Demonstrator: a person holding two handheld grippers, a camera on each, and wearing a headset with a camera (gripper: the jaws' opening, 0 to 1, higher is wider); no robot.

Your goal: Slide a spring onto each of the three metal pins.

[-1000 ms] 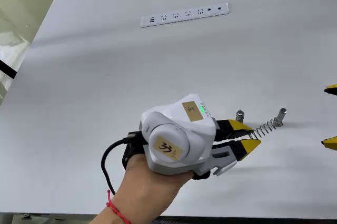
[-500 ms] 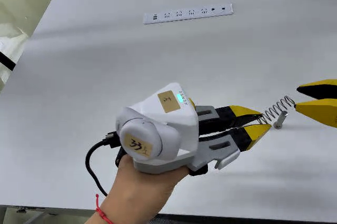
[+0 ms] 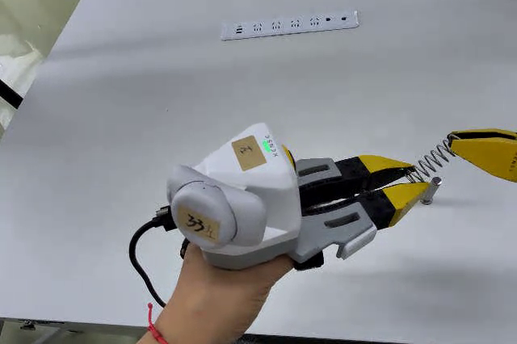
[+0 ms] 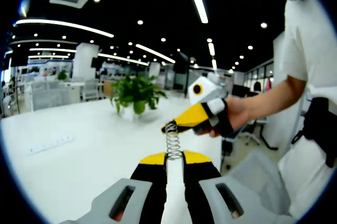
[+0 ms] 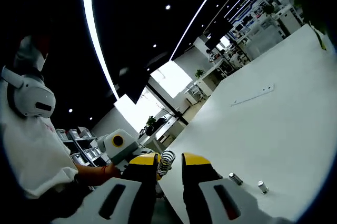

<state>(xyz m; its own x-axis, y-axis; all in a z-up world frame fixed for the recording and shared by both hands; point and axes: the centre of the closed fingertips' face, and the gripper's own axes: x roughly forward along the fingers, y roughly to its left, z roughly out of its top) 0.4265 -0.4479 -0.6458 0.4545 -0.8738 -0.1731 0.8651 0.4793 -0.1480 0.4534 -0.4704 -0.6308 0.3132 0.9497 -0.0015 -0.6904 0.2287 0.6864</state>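
Note:
A metal spring hangs in the air, held between both grippers. My left gripper, held in a hand at the centre, is shut on its near end. My right gripper comes in from the right edge with its jaws closed to a thin gap on the far end. In the left gripper view the spring rises from between my jaws to the right gripper. In the right gripper view the spring sits between my jaws, against the left one. One metal pin stands on the table just below the spring. Two pins stand on the white table.
A white power strip lies at the far side of the white table. A black cable hangs from the left gripper near the table's front edge. A person stands at the right of the left gripper view.
The left gripper has lifted the spring off the table. The right gripper has come in from the right, and its jaws have narrowed onto the spring's far end.

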